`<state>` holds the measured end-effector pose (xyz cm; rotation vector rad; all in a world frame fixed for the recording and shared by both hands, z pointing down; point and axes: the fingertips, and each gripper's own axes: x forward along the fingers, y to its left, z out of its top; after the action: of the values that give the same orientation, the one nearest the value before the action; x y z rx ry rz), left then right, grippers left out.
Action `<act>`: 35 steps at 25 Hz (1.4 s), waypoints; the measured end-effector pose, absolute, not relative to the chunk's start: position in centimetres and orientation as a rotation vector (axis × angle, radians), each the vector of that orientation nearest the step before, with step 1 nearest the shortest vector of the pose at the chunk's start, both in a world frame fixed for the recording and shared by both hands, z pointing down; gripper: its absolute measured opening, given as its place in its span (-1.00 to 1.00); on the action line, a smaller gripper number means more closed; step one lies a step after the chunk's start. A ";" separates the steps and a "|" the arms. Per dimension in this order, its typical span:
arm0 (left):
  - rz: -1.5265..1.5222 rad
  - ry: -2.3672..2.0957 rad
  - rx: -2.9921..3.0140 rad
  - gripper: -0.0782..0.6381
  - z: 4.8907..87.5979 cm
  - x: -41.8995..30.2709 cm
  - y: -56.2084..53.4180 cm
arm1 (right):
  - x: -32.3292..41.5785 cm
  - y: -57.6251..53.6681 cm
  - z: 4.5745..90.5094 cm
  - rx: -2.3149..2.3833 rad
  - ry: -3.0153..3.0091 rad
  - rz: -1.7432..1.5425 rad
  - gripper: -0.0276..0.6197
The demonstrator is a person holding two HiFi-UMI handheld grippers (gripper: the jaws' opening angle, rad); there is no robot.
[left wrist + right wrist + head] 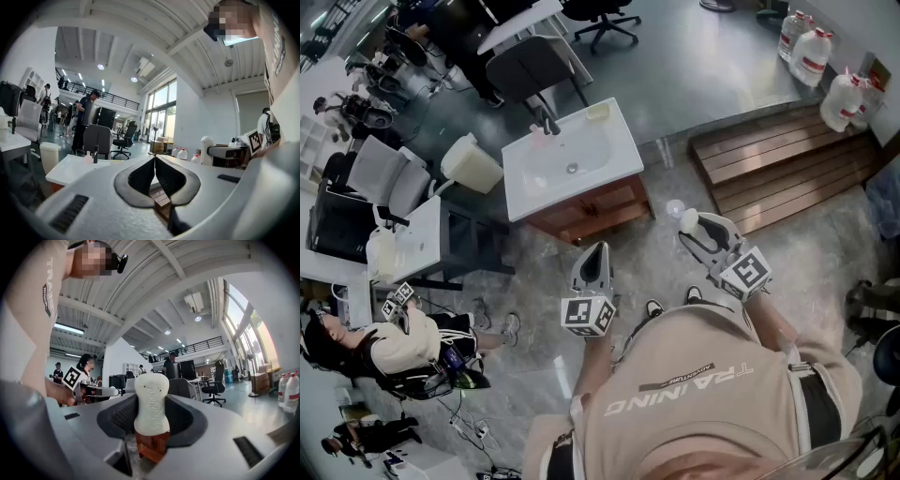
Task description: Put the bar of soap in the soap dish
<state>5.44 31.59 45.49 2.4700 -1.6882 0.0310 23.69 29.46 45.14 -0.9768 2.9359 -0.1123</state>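
Closest to the head camera is my beige shirt [694, 403]. Past it I hold both tools out over the grey floor, well short of the white sink [521, 184] on its wooden cabinet [592, 212]. My left gripper [598, 247] carries nothing. My right gripper [695, 233] has the pale bar of soap [687, 220] sticking out of its tip. On the far corner of the sink top sits a small yellowish tray that I take to be the soap dish [598, 112], so the bar has the whole approach ahead of it. From the left gripper view, the left gripper [155, 158] has its jaws pressed together at the tips with nothing between them, and beyond them I see the sink [70, 169], its faucet [96, 153] and a small bottle [88, 158]. From the right gripper view, the right gripper [152, 403] is spread wide but pinching the bar of soap [151, 387] upright. The pads bear on its lower half and narrow waist, and the rounded top stands clear above them. I judge the bar light and stiff, but smooth and waxy. Too hard a squeeze could dent it or shoot it out, so the waist, where the pads sit now, is the sensible place to hold it, with gentle pressure.
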 end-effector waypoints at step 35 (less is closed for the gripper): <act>0.012 -1.710 2.379 -0.75 48.8 -0.8 22.6 | 19.0 17.4 45.7 -0.978 2.947 -0.030 -0.40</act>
<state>-0.82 22.62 48.76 2.3790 -1.7105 0.0120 18.99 17.36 45.69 -0.9778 2.9470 -0.0303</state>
